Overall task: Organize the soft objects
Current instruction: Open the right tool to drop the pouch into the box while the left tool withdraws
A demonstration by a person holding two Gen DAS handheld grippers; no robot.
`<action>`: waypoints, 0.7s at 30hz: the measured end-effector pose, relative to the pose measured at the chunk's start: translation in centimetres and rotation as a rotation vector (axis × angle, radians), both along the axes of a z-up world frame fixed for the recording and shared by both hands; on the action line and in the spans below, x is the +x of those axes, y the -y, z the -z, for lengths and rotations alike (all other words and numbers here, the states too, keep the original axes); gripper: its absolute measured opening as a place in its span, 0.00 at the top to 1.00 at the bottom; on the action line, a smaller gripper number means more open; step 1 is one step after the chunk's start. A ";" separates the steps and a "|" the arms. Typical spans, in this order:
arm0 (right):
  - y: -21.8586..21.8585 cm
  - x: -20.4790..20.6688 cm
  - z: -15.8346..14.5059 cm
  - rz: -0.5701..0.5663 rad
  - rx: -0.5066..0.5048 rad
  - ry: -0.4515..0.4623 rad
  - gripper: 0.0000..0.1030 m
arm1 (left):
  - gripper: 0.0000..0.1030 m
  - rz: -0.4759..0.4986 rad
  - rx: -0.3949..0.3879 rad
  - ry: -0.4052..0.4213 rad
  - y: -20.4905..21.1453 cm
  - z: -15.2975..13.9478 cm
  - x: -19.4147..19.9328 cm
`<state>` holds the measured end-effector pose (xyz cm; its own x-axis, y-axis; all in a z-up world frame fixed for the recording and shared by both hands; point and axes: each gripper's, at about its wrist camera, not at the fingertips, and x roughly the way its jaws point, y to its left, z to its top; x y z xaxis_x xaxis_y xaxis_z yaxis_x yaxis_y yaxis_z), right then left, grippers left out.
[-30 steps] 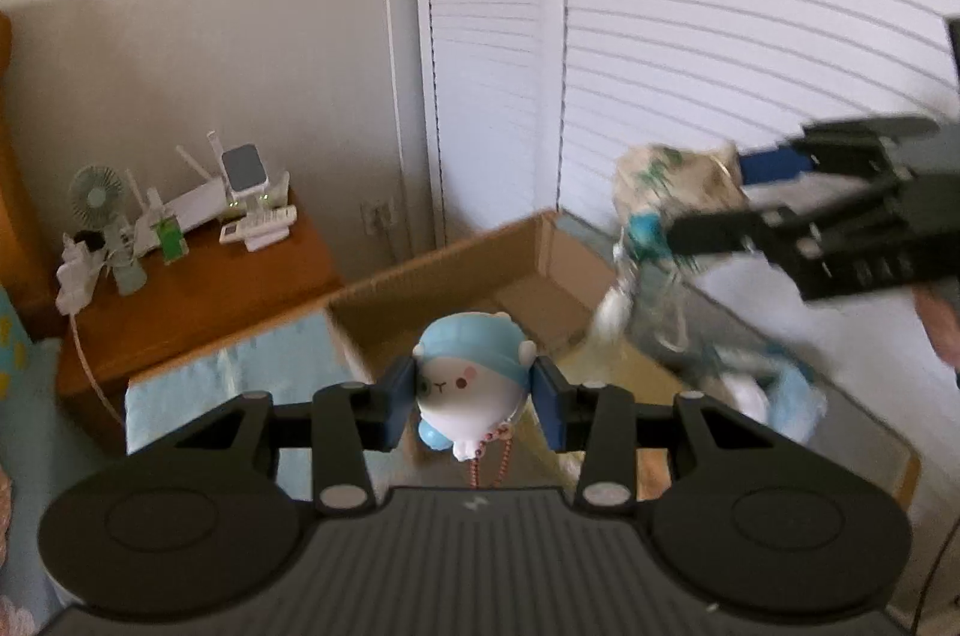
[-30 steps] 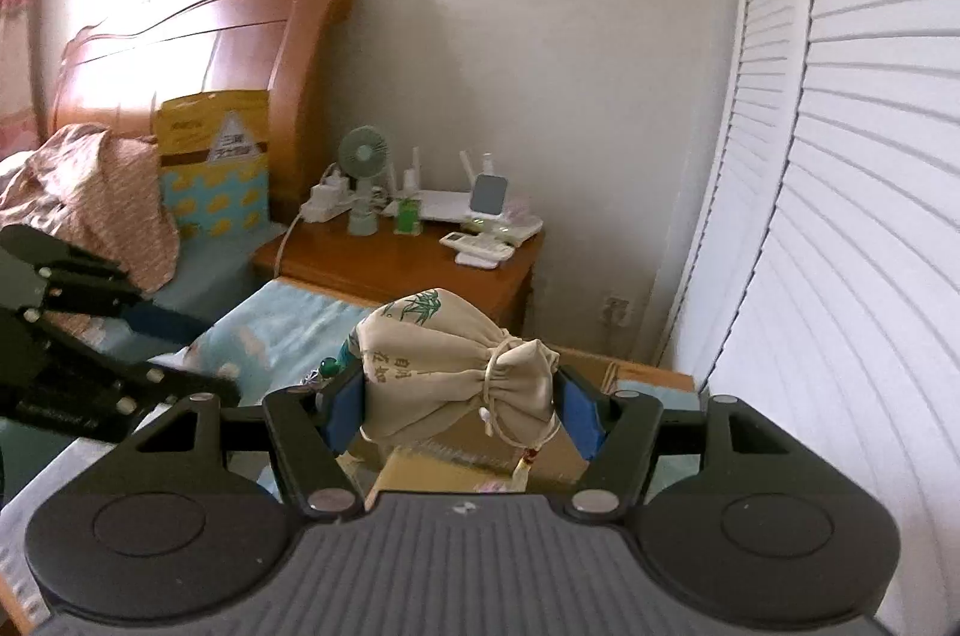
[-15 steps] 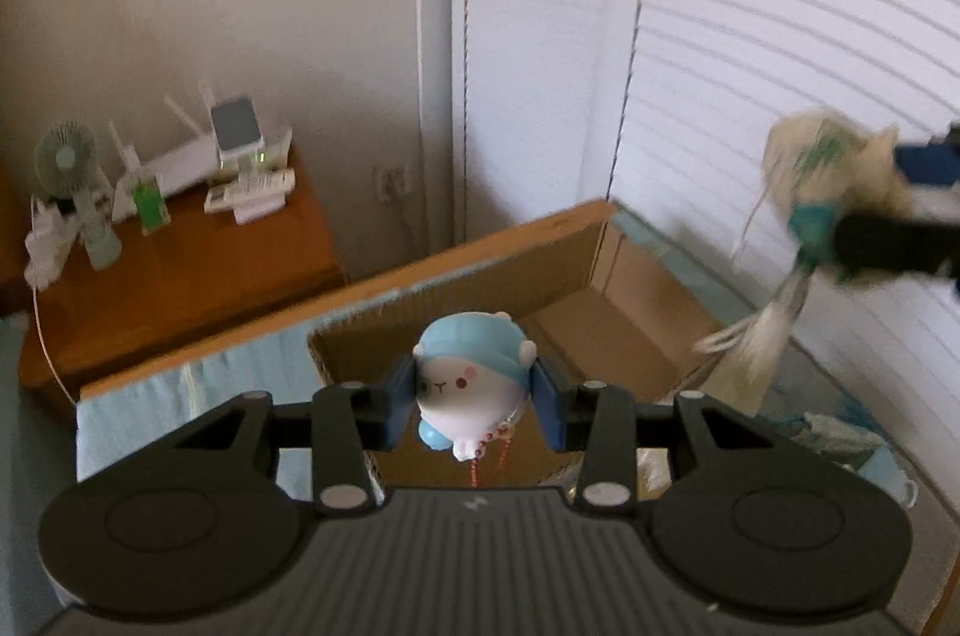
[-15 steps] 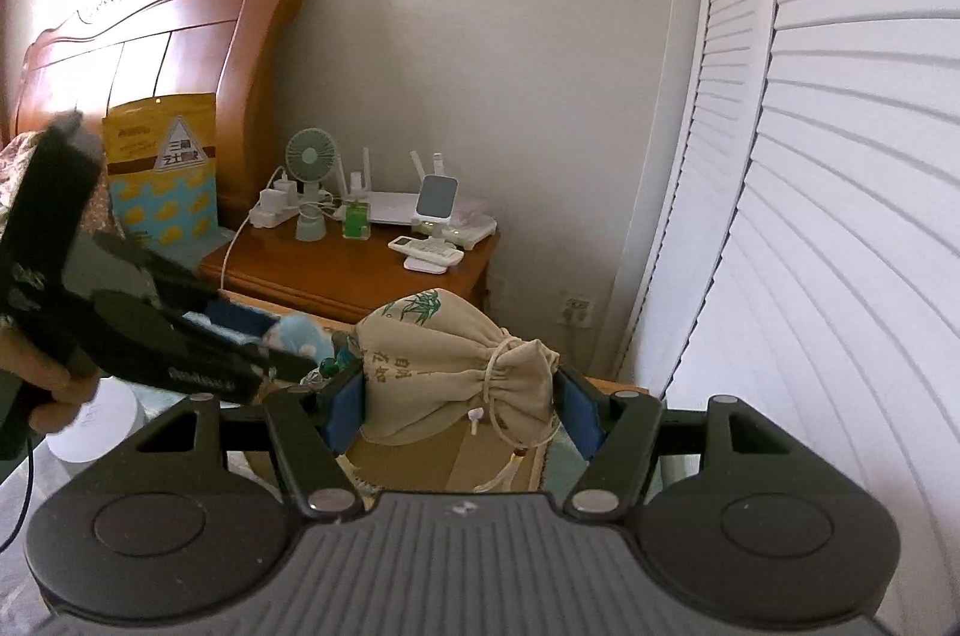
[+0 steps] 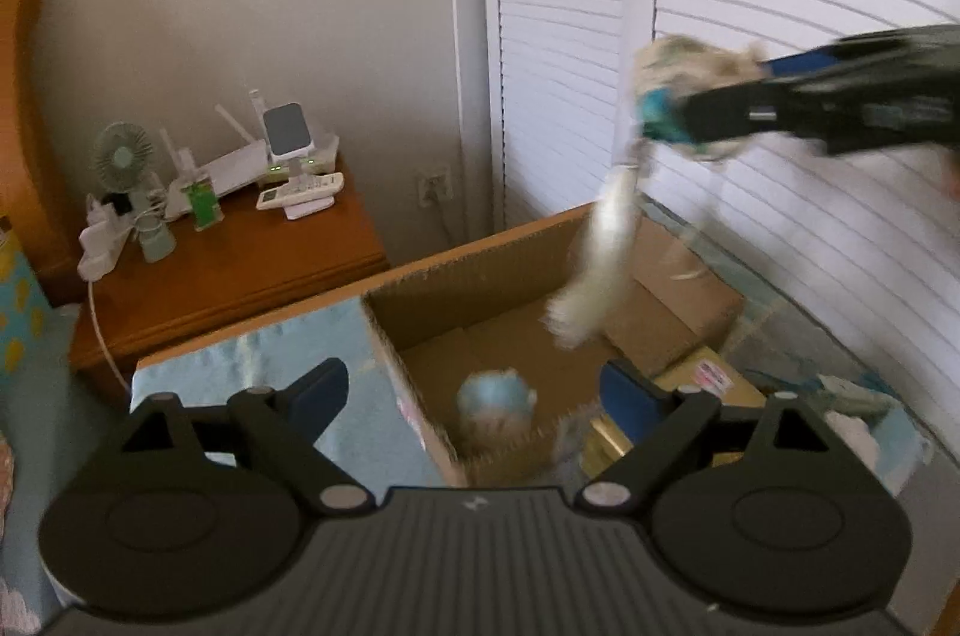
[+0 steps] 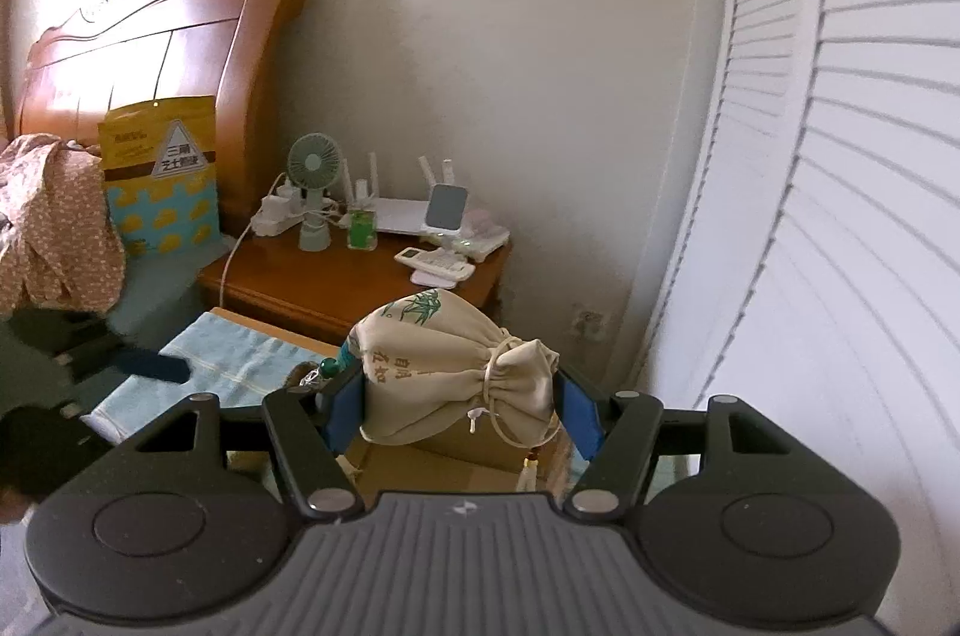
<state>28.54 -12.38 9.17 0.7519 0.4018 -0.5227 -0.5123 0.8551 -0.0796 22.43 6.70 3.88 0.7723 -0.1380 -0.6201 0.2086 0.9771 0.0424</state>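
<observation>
Left tongs (image 5: 474, 387) were opening above the cardboard box (image 5: 480, 270), the blue-capped plush toy (image 5: 495, 405) blurred inside it, unpinched. Right tongs (image 6: 459, 411) clamped the drawstring pouch (image 6: 456, 366); best carried over the box's middle before letting go.

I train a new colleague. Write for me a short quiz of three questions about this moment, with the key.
1. True or false: the right gripper is shut on the drawstring pouch.
2. Where is the blue-capped plush toy?
A. on the nightstand
B. inside the cardboard box
C. pressed between the pads
3. Fill in: the left gripper has ____ between its pads.

Key:
1. True; both blue pads press its sides.
2. B; it looks blurred, below the opening jaws.
3. Nothing; the toy is lower, in the box.
</observation>
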 end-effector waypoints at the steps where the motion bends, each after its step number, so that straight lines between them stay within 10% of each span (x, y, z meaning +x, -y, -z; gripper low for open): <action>1: -0.3 0.3 0.2 -0.005 -0.002 -0.009 0.32 | 0.10 0.003 -0.009 0.003 0.0 -0.1 -1.0; 12: -3.3 2.8 3.7 -0.005 -0.061 -0.119 0.31 | 0.06 -0.015 -0.052 0.069 -0.2 1.0 -9.0; 21: -2.5 1.3 5.6 0.025 -0.094 -0.142 0.00 | 0.05 -0.040 -0.110 0.047 -1.1 2.0 -10.4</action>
